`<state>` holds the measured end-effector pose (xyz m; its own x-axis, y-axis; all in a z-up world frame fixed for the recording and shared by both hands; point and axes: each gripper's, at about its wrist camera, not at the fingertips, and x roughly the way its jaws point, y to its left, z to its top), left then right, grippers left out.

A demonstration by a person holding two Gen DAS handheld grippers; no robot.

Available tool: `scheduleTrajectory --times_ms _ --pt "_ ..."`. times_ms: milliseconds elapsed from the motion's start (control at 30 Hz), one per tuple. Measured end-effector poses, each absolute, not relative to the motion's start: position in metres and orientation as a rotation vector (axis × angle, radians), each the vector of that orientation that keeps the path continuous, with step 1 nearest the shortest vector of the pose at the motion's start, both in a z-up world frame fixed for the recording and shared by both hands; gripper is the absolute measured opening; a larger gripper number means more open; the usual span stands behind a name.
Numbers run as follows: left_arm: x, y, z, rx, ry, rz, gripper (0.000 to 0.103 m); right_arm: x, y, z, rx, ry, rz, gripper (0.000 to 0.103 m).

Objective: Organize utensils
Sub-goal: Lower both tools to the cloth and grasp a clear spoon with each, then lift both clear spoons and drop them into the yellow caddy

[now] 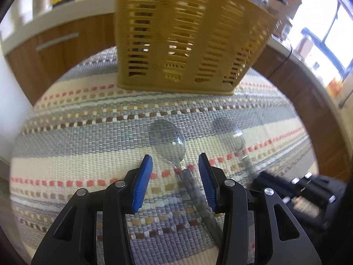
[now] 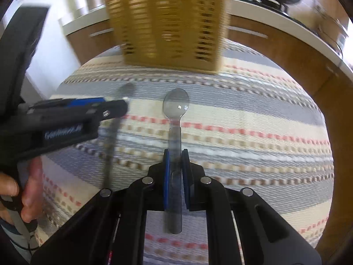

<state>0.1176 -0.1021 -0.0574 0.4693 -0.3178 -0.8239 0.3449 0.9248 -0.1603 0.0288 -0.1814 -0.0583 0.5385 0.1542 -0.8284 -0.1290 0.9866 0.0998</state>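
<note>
A round table covered by a striped woven cloth fills both views; wooden cabinets under a pale countertop run behind it. At the far side of the cloth stands a yellow slotted utensil basket, upright, its contents not discernible through the slots.

Left wrist view: the left gripper has its blue-padded fingers spread apart, holding nothing. A clear plastic spoon lies on the cloth between them, bowl toward the basket, handle running back beneath the right-hand finger; whether that finger touches the handle cannot be told. A second clear spoon appears to the right, blurred, its handle leading to the dark body of the right gripper.

Right wrist view: the right gripper is closed on the handle of the second clear spoon, pads pressed against both sides. The bowl projects forward toward the basket, and the handle end extends back past the pads. The left gripper enters from the left, held by a hand, with the first spoon blurred beneath it.
</note>
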Motion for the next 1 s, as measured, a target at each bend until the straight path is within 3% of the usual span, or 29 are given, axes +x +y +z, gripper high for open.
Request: scheduleTrajectory --times_ms 200,600,700,733,767,800,933,1000 --pt "0.113 -0.120 -0.059 0.187 0.994 -0.341 0.010 0.031 -0.208 -0.054 0.106 0.999 0.211 0.009" --pt "0.113 -0.076 -0.044 0.041 0.985 -0.422 0.010 0.071 -0.205 -0.036 0.176 1.064 0.362 0.014" --pt "0.116 -0.064 -0.041 0.025 0.984 -0.438 0.010 0.074 -0.210 -0.029 0.190 1.045 0.356 0.030" --pt "0.116 -0.062 -0.040 0.023 0.983 -0.439 0.010 0.075 -0.211 -0.028 0.187 1.043 0.347 0.042" --pt "0.117 -0.061 -0.040 0.021 0.984 -0.441 0.010 0.075 -0.213 -0.027 0.176 1.045 0.325 0.049" --pt "0.118 -0.059 -0.040 0.019 0.986 -0.444 0.010 0.075 -0.216 -0.027 0.171 1.047 0.315 0.051" --pt "0.118 -0.055 -0.043 0.016 0.993 -0.454 0.010 0.082 -0.211 -0.039 0.073 1.164 0.247 0.048" --pt "0.118 -0.059 -0.044 0.016 0.992 -0.456 0.010 0.090 -0.205 -0.048 0.059 1.231 0.242 0.036"
